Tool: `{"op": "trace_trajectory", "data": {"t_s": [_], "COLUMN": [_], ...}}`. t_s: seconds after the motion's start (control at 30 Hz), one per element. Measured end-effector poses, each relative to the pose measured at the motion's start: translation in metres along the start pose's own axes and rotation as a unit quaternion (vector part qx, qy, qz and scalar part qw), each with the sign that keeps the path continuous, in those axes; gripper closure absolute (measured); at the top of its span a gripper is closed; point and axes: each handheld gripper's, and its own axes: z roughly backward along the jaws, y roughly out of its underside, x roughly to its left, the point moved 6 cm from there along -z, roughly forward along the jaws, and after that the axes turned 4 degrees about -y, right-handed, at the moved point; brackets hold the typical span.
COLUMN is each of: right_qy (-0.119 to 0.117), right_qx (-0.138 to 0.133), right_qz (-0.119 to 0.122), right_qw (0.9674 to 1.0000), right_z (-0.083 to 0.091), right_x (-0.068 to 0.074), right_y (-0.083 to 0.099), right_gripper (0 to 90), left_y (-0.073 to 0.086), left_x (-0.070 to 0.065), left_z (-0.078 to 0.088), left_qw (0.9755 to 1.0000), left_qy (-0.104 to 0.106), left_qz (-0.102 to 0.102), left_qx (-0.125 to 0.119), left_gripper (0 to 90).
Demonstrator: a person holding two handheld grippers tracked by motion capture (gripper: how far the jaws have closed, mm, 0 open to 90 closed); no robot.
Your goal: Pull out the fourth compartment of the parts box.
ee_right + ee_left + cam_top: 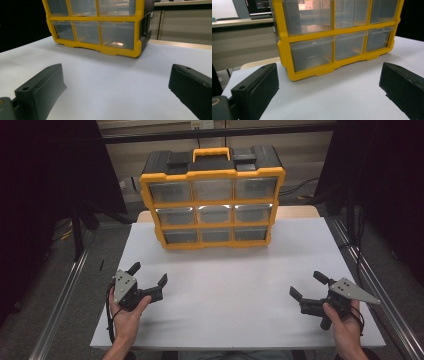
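A yellow and black drawer cabinet (212, 200) with clear plastic drawers stands upright at the back of the white table (235, 285). All its drawers look closed. My left gripper (148, 274) rests low at the front left, open, with nothing between its jaws. At the front right my right gripper (308, 285) is open and empty too. In the left gripper view the cabinet (332, 47) fills the top, beyond the gripper (329, 87). In the right gripper view the cabinet's lower drawers (100, 30) lie ahead to the left of the gripper (117, 90).
Metal rails (65, 290) run along both sides of the table. Dark curtains hang at the left and right. A beige desk (242, 37) stands behind the table, and the cabinet has an orange carry handle (211, 153) on top.
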Motion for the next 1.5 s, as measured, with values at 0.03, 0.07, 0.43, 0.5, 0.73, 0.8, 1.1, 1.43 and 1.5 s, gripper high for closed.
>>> {"op": "trace_trajectory", "data": {"t_s": [0.03,0.07,0.43,0.5,0.73,0.8,1.1,1.43,1.5], "right_qy": [0.001,0.001,0.002,0.001,0.002,0.001,0.003,0.003,0.004], "right_qx": [0.001,0.001,0.003,0.001,0.002,0.0,-0.001,0.004,0.003], "right_qz": [0.008,0.008,0.011,0.009,0.009,0.011,-0.004,0.006,0.006], "right_qw": [1.0,1.0,0.9999,1.0,1.0,0.9999,1.0,1.0,1.0], "right_z": [0.001,0.001,0.0,-0.001,-0.004,-0.004,-0.004,-0.004,-0.004], "right_x": [0.001,0.001,0.001,0.002,0.001,0.001,0.0,0.001,0.0], "right_y": [0.0,0.0,-0.001,-0.001,-0.001,-0.001,-0.001,0.0,0.0], "right_gripper": [0.0,0.0,0.0,0.0,0.0,0.0,0.0,0.0,0.0], "left_y": [0.001,0.0,0.0,0.003,0.001,-0.001,-0.003,-0.019,-0.018], "left_x": [0.001,0.002,0.006,0.006,0.012,0.015,0.021,0.026,0.027], "left_z": [-0.001,-0.003,-0.018,-0.022,-0.033,-0.036,-0.05,-0.063,-0.066], "left_qw": [0.9999,0.9998,0.9961,0.9976,0.9951,0.9946,0.987,0.9739,0.9647], "left_qy": [-0.005,-0.007,-0.03,-0.035,-0.055,-0.06,-0.077,-0.083,-0.083], "left_qz": [-0.014,-0.02,-0.081,-0.06,-0.081,-0.083,-0.134,-0.21,-0.249], "left_qx": [0.004,-0.002,-0.014,0.007,0.017,0.018,0.046,0.024,0.026], "left_gripper": [2.5,2.5,2.3,3.1,3.3,3.4,3.8,3.9,4.0]}}
